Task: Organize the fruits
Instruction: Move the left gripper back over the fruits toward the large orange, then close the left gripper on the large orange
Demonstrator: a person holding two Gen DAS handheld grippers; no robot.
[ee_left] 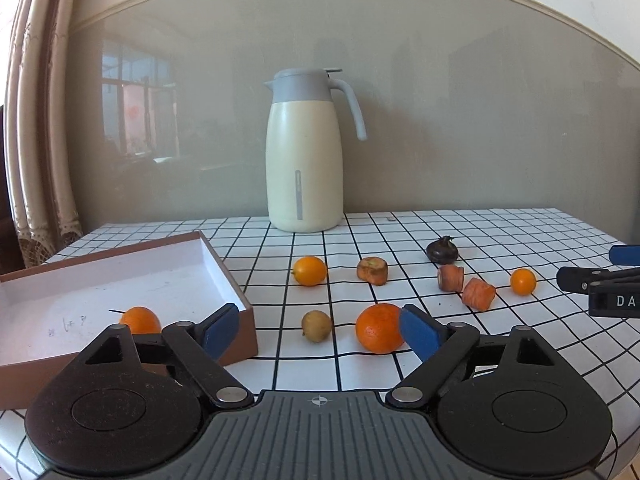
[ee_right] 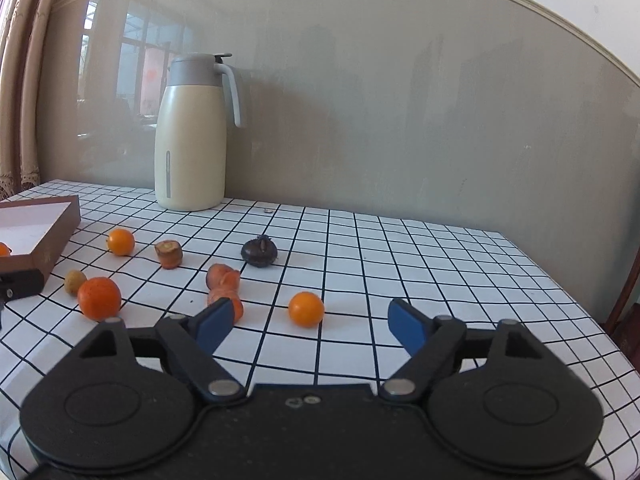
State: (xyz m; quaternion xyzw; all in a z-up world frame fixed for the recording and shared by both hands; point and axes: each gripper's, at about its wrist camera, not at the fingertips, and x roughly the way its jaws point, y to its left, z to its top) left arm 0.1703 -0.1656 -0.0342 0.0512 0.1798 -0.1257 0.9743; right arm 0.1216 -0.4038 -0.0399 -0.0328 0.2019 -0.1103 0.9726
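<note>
Mostly small round orange fruits

A home, likely a dining corner: a table in a black-and-white grid cloth stands against a panelled wall, a cream thermos jug at its back edge, lace-trimmed curtains at the left.

In the left wrist view, the orange in the box is half hidden behind the left hand-held gripper's left arm. The big orange is partly covered by its right pad. Far right, the other hand-held gripper is cut by the edge. In the right wrist view, the carrot piece sits behind the left pad, and a small object beyond is perhaps a coin.
</note>
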